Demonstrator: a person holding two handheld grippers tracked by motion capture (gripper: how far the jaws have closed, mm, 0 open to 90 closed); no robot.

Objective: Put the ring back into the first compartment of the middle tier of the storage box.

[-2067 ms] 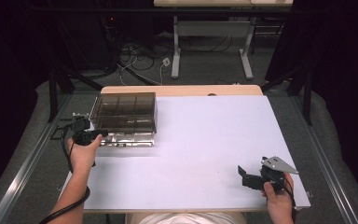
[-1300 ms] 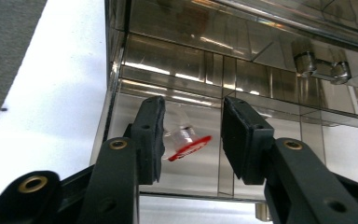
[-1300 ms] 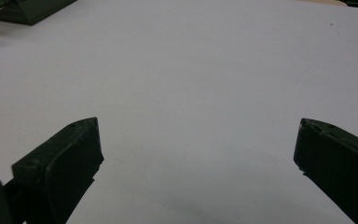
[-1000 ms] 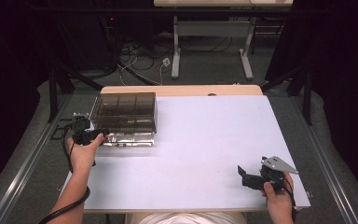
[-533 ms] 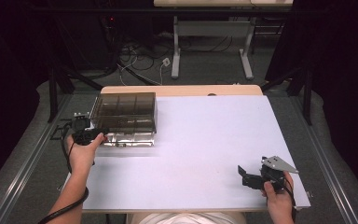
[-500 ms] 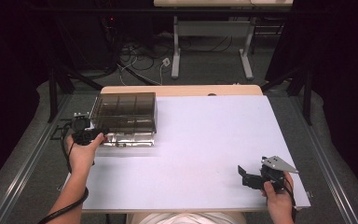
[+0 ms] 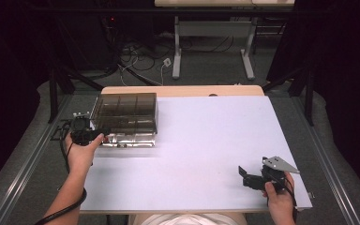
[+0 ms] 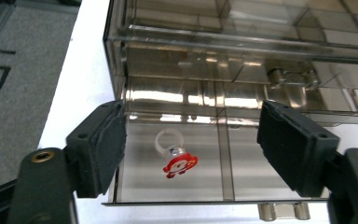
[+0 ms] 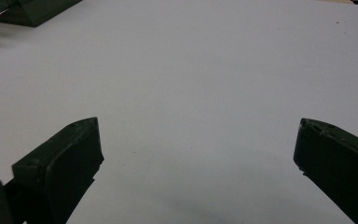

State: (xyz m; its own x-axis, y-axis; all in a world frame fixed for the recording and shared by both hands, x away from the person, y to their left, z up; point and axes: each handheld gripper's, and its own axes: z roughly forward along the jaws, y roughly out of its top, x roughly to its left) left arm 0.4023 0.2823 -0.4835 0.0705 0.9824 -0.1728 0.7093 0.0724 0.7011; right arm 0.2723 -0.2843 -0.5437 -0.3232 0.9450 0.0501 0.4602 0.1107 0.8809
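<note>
The left gripper (image 8: pixel 191 154) is hovering at the near left corner of the clear plastic organizer box (image 7: pixel 126 112), which is sitting at the far left of the white surface (image 7: pixel 206 150). Its jaws have just been opening and are standing apart with nothing pressed between the pads. A small toy ring (image 8: pixel 175 156) with a red Santa charm is lying flat on the floor of the box's near left compartment, seen between the jaws, so it looks as if the ring is being left there for sorting. The ring's long axis is running from its clear band, farther from the camera, to the red charm, pointing nearer and slightly to the right. The right gripper (image 7: pixel 258 178) is resting at the near right of the surface, jaws wide and empty, probably waiting out of the way.
</note>
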